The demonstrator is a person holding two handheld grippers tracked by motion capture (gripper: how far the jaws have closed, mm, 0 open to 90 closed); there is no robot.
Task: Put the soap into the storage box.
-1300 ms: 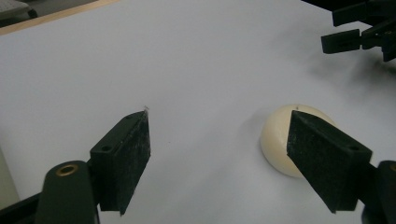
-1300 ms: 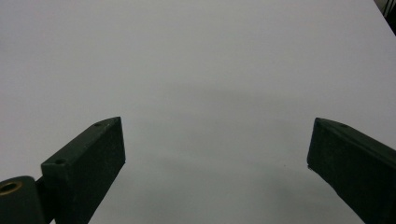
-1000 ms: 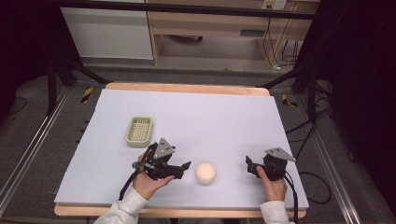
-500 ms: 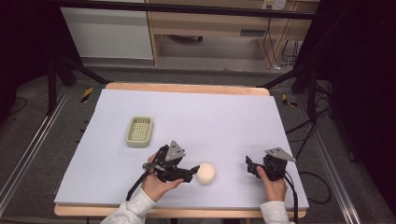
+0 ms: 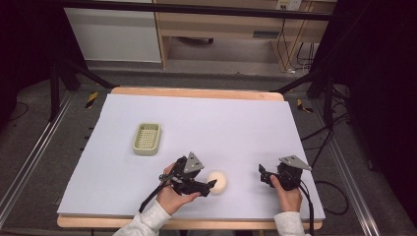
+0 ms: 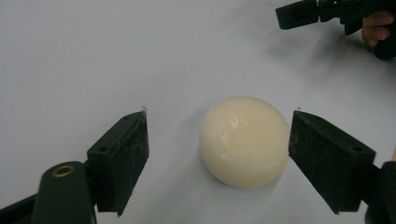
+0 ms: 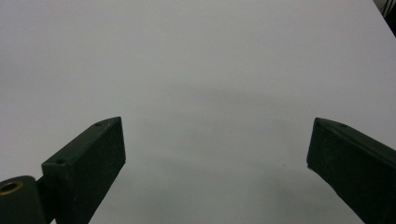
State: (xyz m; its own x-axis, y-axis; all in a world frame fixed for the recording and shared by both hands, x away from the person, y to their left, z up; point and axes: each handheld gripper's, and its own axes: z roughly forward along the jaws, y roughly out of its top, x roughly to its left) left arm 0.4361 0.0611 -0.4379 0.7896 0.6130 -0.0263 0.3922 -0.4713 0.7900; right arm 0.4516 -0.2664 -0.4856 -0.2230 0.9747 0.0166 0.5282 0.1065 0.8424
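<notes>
A cream ball point(image 5: 218, 181) point(image 6: 243, 140) rests on the pale lavender mat point(image 5: 221, 128) near the front edge. My left gripper point(image 5: 210, 186) point(image 6: 218, 119) lies low on the mat, pointing right. Its jaws stand either side of the ball and have just been opening; the ball lies between them, close to the right-hand pad point(image 6: 322, 154), while a wide gap separates it from the other pad. My right gripper point(image 5: 261, 173) point(image 7: 215, 144) is open over bare mat to the right of the ball, and its tip point(image 6: 299, 14) is in the top corner of the left gripper view.
A small green slotted basket point(image 5: 147, 138) sits on the mat, left of centre and behind the left hand. The mat covers a wooden tabletop point(image 5: 196, 92). Dark frame legs and cables run along both sides of the table.
The left hand has slid right along the mat toward the ball, bringing the jaws around it. The right hand and the basket have stayed in place.
</notes>
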